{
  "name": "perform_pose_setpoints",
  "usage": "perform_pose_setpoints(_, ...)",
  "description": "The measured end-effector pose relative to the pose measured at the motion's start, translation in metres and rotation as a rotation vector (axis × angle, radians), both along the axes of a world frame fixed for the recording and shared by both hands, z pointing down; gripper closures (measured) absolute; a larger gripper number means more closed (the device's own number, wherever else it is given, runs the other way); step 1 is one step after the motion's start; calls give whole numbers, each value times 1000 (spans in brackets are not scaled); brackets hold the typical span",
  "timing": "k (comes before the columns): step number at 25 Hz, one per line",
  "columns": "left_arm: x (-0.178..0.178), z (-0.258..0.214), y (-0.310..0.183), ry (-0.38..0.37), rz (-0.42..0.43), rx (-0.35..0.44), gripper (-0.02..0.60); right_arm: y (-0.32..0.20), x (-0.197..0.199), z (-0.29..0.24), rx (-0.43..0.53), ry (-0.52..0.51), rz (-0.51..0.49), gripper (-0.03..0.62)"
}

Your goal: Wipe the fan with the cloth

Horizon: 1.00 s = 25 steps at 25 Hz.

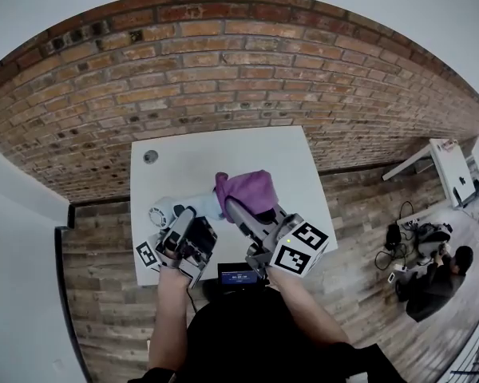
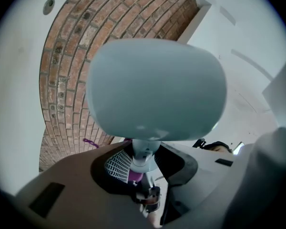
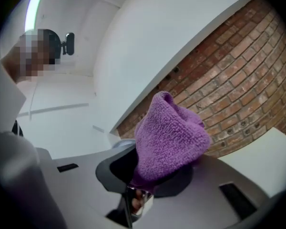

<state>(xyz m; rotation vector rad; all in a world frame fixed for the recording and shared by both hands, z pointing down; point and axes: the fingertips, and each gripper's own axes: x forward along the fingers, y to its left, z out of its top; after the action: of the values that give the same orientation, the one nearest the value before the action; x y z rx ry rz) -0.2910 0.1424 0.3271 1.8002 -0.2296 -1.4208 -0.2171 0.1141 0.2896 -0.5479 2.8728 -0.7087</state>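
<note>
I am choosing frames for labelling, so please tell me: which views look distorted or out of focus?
Head view: sharp and evenly lit, but the brick wall bends into an arch. Left gripper view: the fan fills the frame, very close, and looks soft. Right gripper view: the cloth is sharp; dark corners, mosaic patch upper left.

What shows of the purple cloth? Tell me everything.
The cloth is purple, nubby terry-like fabric, bunched into a rounded wad. The right gripper is shut on its lower end, so it stands up out of the jaws. In the head view it sits over the white table, seemingly against the fan.
</note>
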Motion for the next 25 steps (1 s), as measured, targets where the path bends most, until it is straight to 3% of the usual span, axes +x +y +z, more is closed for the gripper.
perform_pose_setpoints(3, -2, 1, 1, 4, -2, 3, 430, -26, 23, 37, -122, 72, 101, 531)
perform_pose_setpoints(6, -3, 1, 1, 4, -5, 3, 430, -34, 39, 38, -179, 40, 139, 531)
perform_pose_setpoints(10, -1, 4, -2, 0, -4, -14, 430, -4, 28, -25, -50, -89, 35, 531)
perform_pose_setpoints(13, 8, 2, -3, 3, 7, -18, 430, 29, 4, -49, 56, -86, -73, 531)
perform_pose_setpoints(16, 16, -1, -2, 26, 18, -16, 430, 37, -2, -40, 41, -92, -99, 531)
perform_pose_setpoints(21, 11, 0, 6, 10, 9, -6, 430, 13, 13, -4, -20, -50, -20, 531)
perform_pose_setpoints(25, 9, -1, 12, 14, 6, 0, 430, -20, 49, 49, -177, 78, 144, 531)
